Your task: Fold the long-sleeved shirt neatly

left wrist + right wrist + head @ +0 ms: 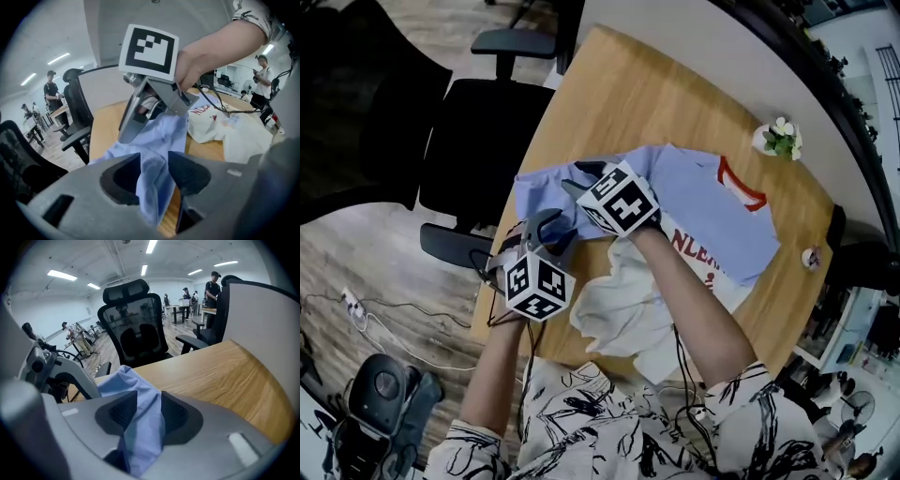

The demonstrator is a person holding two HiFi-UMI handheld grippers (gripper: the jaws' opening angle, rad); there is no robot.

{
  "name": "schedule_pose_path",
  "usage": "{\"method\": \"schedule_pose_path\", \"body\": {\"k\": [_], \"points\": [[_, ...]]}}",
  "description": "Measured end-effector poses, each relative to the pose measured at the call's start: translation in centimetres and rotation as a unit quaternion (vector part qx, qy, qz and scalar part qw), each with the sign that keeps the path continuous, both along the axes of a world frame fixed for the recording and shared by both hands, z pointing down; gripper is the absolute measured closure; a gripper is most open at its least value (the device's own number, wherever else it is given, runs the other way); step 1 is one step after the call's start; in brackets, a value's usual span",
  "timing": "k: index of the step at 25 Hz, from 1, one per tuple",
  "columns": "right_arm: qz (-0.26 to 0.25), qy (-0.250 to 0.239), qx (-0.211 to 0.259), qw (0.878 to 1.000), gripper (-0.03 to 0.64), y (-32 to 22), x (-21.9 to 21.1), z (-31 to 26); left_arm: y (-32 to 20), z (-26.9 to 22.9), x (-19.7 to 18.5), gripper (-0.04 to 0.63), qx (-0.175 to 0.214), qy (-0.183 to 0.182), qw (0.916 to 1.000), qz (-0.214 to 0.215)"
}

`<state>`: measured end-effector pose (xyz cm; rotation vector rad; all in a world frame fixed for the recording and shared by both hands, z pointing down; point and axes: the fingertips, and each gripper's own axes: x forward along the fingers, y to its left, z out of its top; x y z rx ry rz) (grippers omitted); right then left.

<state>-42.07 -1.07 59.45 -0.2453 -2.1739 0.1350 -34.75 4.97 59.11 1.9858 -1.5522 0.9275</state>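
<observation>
Some red lettering (690, 247) beside blue shirt (703, 202)

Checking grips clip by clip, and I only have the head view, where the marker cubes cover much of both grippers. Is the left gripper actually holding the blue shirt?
Observer: Yes. The left gripper view shows the left gripper with a fold of the blue shirt pinched between its pads.
Operator: And the right one?
Observer: Its own view shows the right gripper closed on a bunched fold of the same shirt, lifted above the wooden table.
</observation>
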Motion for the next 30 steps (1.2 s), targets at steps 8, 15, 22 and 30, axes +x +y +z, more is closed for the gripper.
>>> {"method": "schedule_pose_path", "body": {"k": [8,15,22,30], "points": [[0.009,0.028,-0.007,1.000,0.561,0.4,-0.7,1.3,0.1,1.2,-0.2,0.478,-0.011,0.005,0.9999,-0.007],[0.028,0.015,-0.015,0.999,0.606,0.0,-0.9,0.2,-0.5,-1.0,-1.1,0.577,0.040,0.023,0.9979,-0.046],[0.075,-0.040,-0.050,0.995,0.606,-1.7,-0.3,-4.2,-1.3,-5.5,-0.2,0.578,0.097,0.006,0.9931,-0.066],[0.019,-0.094,-0.071,0.993,0.378,-2.3,4.8,-6.7,-1.3,-7.0,-0.7,0.578,0.097,-0.005,0.9905,-0.098]]}}
